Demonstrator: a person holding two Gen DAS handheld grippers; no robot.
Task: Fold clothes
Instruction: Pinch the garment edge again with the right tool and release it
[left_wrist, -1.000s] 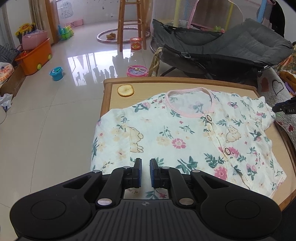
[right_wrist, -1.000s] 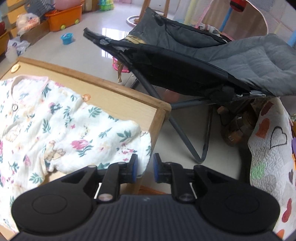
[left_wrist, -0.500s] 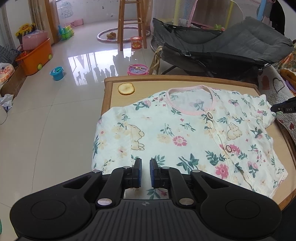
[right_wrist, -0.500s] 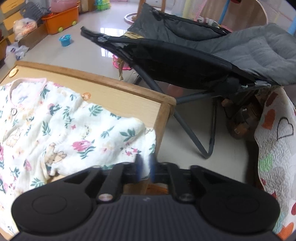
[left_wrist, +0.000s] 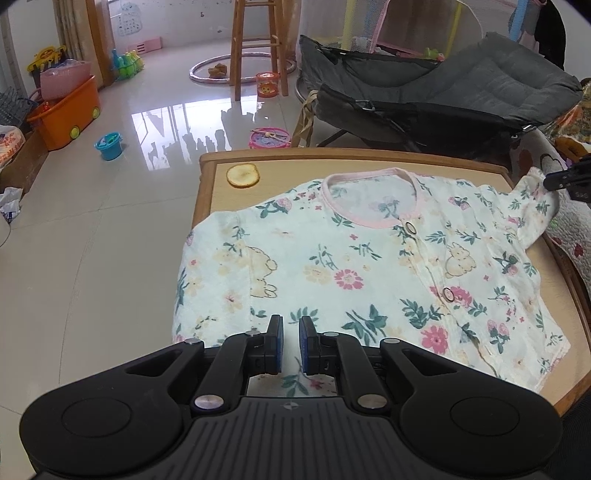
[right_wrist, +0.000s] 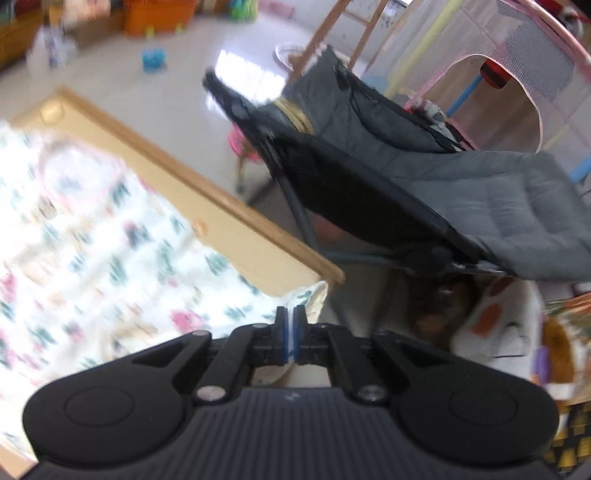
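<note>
One floral baby shirt (left_wrist: 362, 273) lies spread face-up on the wooden table (left_wrist: 221, 162), its right sleeve (left_wrist: 532, 206) lifted off the table's edge. The right gripper (right_wrist: 290, 332) has its jaws pressed together on that sleeve's thin cuff. The pinch looks shallow — a quick pull across could let the cloth slip free. The left gripper (left_wrist: 290, 345) hangs over the hem with a narrow gap between its pads and nothing clearly caught, so the body is probably not pinned down. If so, dragging the sleeve may slide the whole shirt toward the far edge, or over the biscuit-like disc (left_wrist: 242, 175), and bunch it.
</note>
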